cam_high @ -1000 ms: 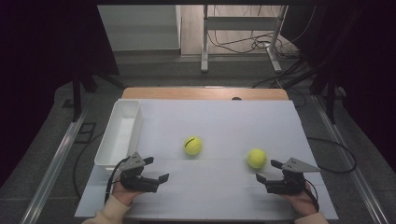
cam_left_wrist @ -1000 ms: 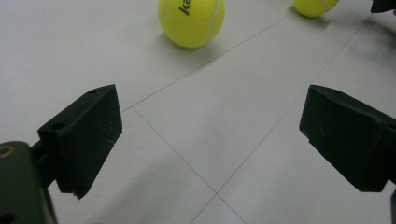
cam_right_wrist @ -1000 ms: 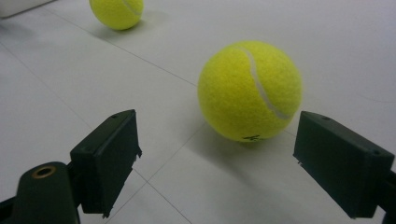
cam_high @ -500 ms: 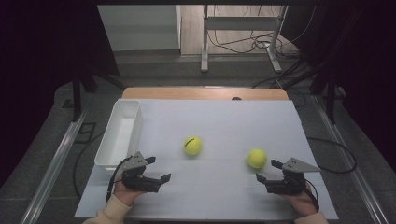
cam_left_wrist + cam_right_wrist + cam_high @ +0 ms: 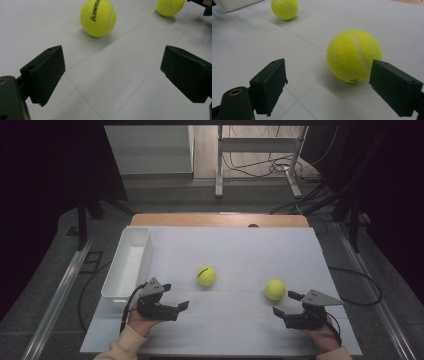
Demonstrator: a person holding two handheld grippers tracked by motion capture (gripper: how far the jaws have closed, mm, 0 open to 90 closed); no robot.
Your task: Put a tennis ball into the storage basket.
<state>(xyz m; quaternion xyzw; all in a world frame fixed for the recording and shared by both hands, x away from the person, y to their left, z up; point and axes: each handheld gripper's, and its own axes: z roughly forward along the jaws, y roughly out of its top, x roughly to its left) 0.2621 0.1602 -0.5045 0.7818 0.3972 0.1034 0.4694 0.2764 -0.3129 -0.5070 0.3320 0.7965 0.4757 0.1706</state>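
Two yellow tennis balls lie on the white table. The left ball (image 5: 206,276) carries black lettering and sits ahead of my left gripper (image 5: 175,296), whose jaws stand wide open and empty; in the left gripper view that ball (image 5: 98,17) is well beyond the gripper (image 5: 112,72). The right ball (image 5: 274,289) rests just in front of my right gripper (image 5: 286,303), also open. In the right gripper view this ball (image 5: 354,55) lies close, near the right jaw but outside the gap of the gripper (image 5: 327,85).
A white rectangular bin (image 5: 127,262) stands along the table's left side, just beyond my left hand. The table's wooden far edge (image 5: 220,220) lies at the back. The other ball (image 5: 284,8) shows far off in the right gripper view.
My left gripper has edged slightly right and forward. The right gripper and both balls have stayed put.
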